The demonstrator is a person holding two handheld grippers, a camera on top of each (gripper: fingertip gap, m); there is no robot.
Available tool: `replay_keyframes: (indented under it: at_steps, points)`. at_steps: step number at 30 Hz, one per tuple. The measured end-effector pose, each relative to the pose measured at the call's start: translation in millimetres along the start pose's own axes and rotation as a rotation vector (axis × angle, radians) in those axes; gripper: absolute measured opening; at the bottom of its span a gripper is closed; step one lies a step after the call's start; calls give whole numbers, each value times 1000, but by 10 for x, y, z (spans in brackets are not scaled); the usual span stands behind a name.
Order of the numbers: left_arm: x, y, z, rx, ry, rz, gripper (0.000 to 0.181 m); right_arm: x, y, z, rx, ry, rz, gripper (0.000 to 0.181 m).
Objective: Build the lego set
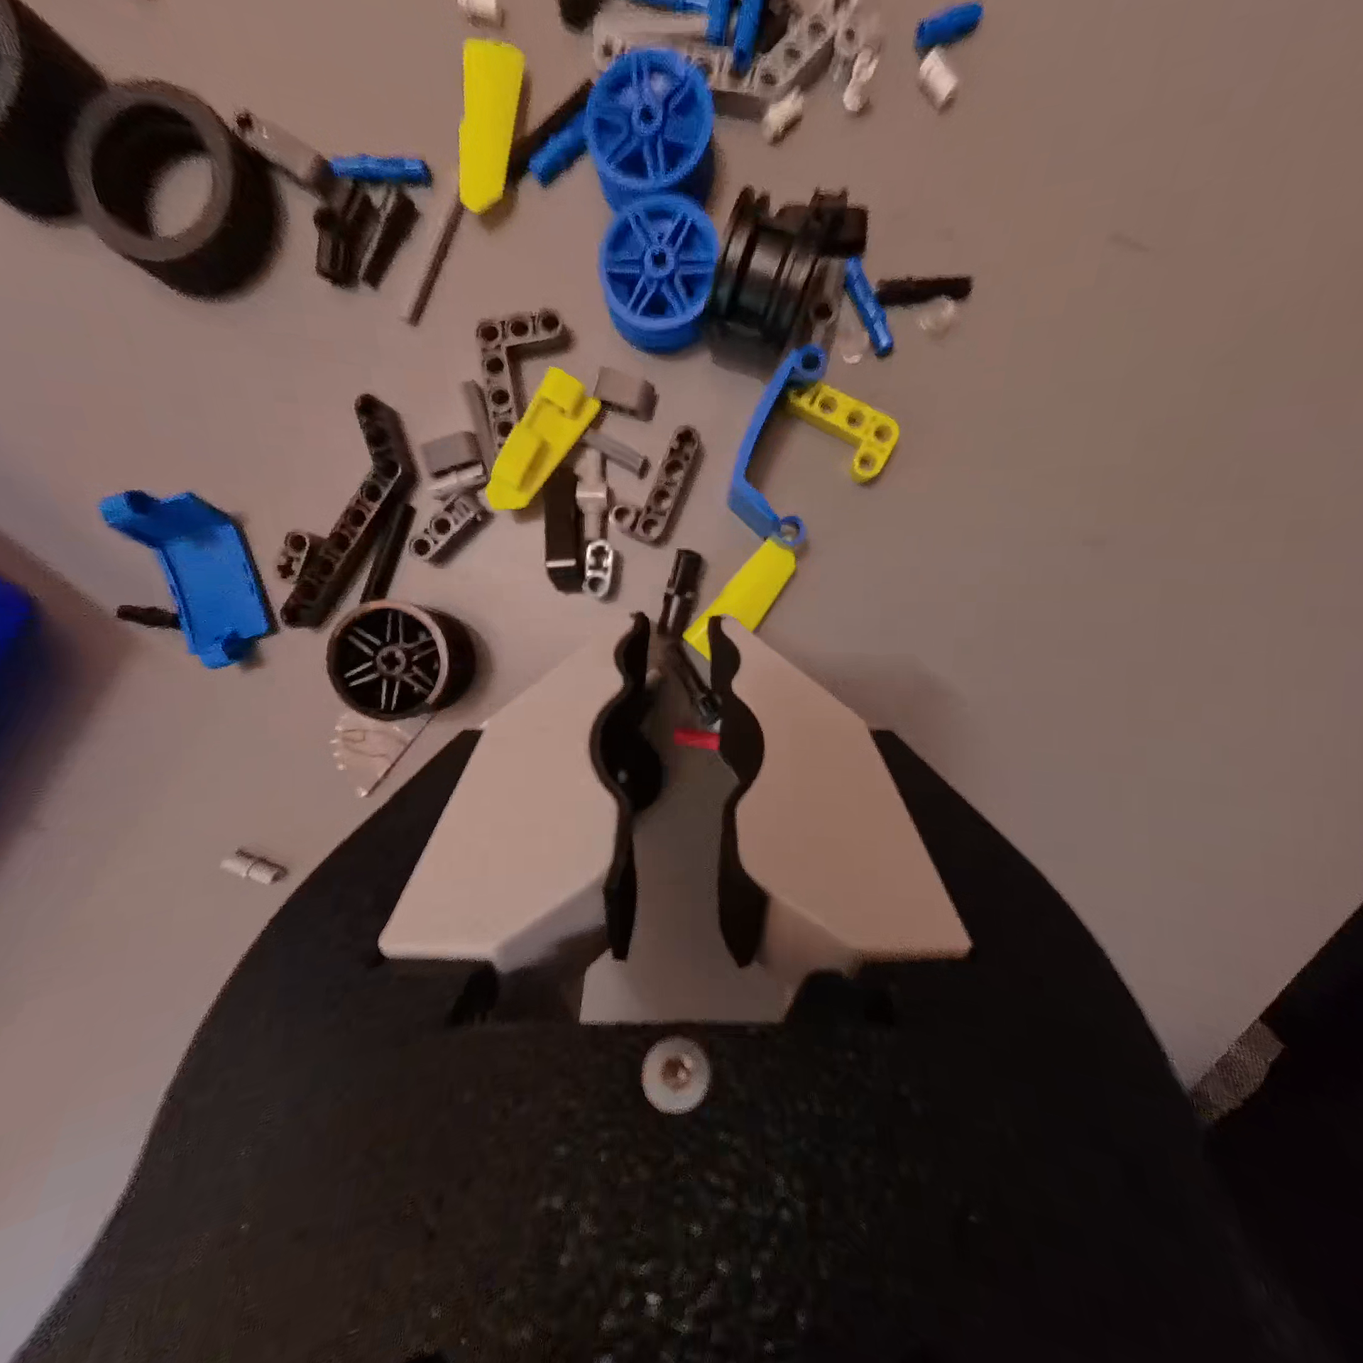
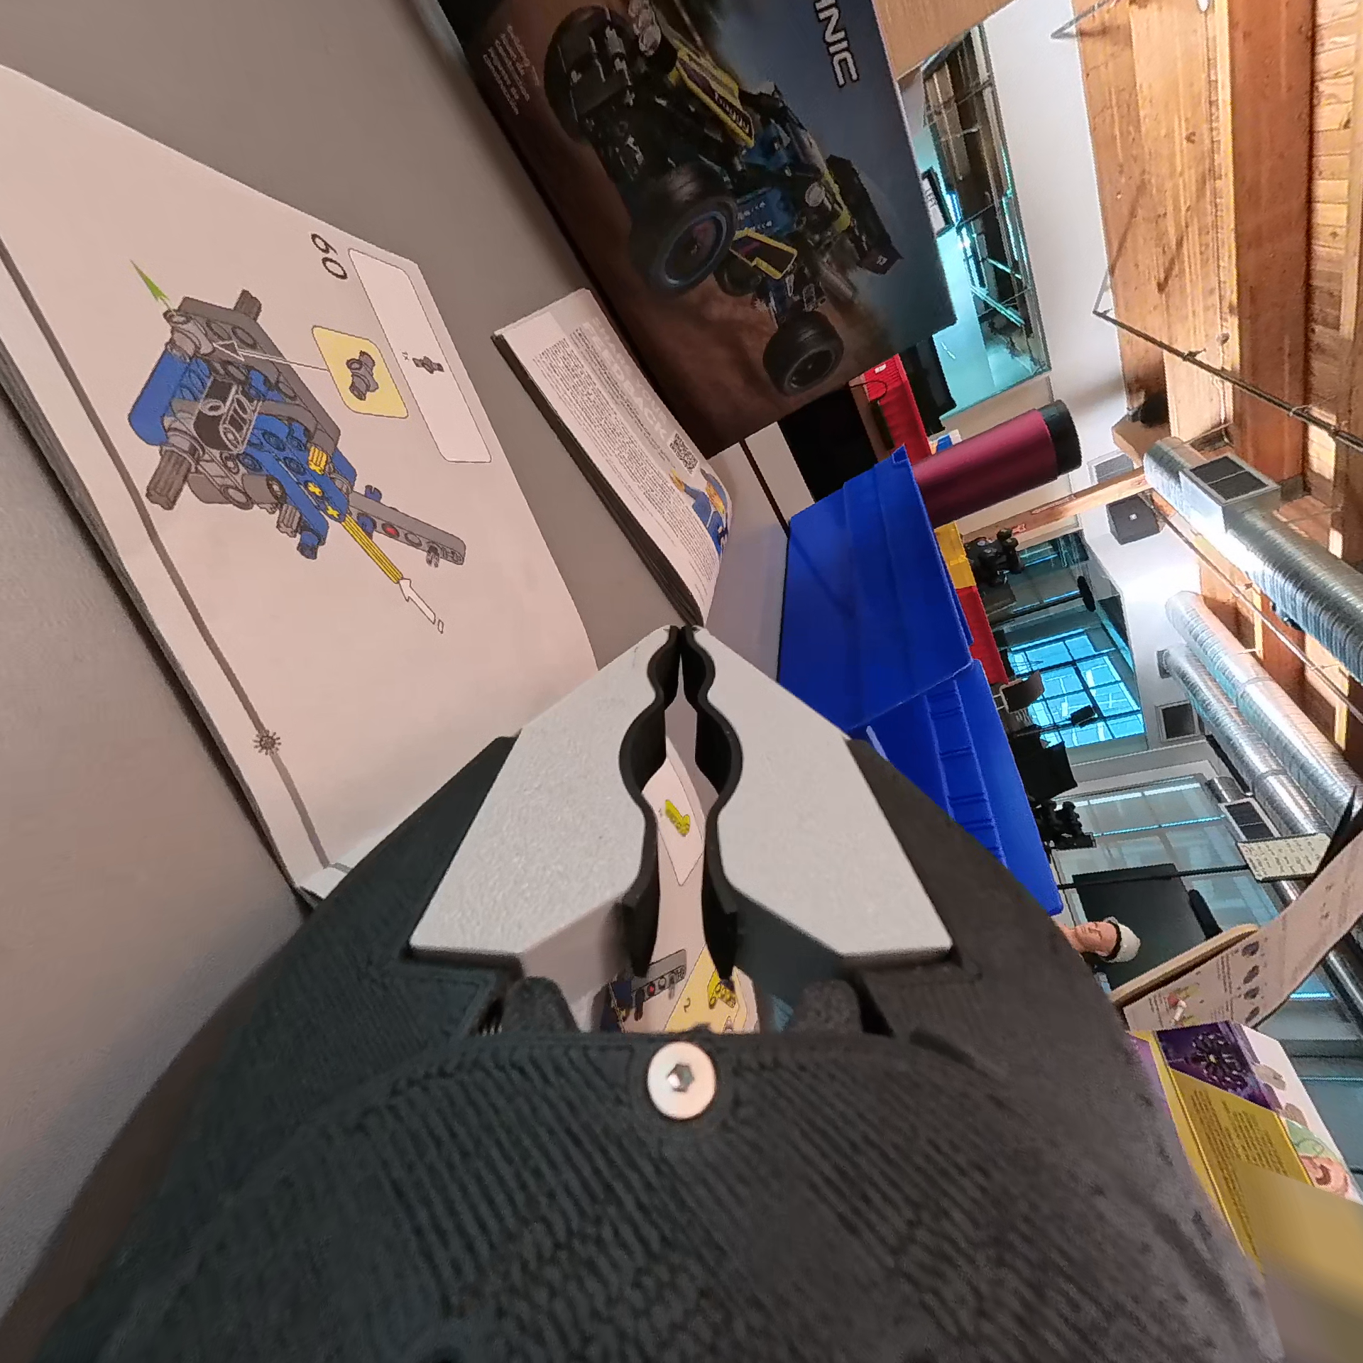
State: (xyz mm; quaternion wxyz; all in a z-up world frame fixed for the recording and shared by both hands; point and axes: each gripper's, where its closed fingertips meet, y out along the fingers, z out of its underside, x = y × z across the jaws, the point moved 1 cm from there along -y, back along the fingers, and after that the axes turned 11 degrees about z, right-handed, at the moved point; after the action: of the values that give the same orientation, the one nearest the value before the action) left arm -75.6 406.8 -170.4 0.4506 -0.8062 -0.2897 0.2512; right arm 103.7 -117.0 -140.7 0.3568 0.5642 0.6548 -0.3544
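Note:
In the left wrist view, my left gripper [image 1: 678, 630] is nearly shut on a thin black pin [image 1: 682, 590] that sticks out past the fingertips, with a small red bit behind it between the jaws. It hangs over a grey table strewn with loose parts: two blue wheel rims [image 1: 649, 118], a black rim [image 1: 394, 660], yellow panels [image 1: 542, 450], a blue panel [image 1: 203, 571] and black and grey beams. In the right wrist view, my right gripper [image 2: 680, 638] is shut and empty, above the open instruction booklet [image 2: 295, 479].
A black tyre [image 1: 158, 184] lies at the far left of the parts pile. The set's box [image 2: 737, 184] stands behind the booklet, with a second booklet [image 2: 627, 442] and a blue bin [image 2: 885, 627] beside it. A maroon bottle [image 2: 996, 457] stands beyond the bin. Left tips to right tips: about 55 cm. My left gripper's tips are some 6 cm from the black rim [image 1: 394, 660].

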Motion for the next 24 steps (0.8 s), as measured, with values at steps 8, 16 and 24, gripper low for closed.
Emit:
replay_keyframes:
  at_steps: [8, 16, 24]
  points:
    - [14, 62, -89, -3, -6, 0, 13, -74, -12, -29, -14, 39, 26, 0]
    - [63, 141, -106, 7, -50, -7, 11, -77, -44, -71, -35, 29, 29, 0]
    - [27, 138, -121, 9, -42, -18, 13, -43, -56, -77, -41, -9, 17, 0]
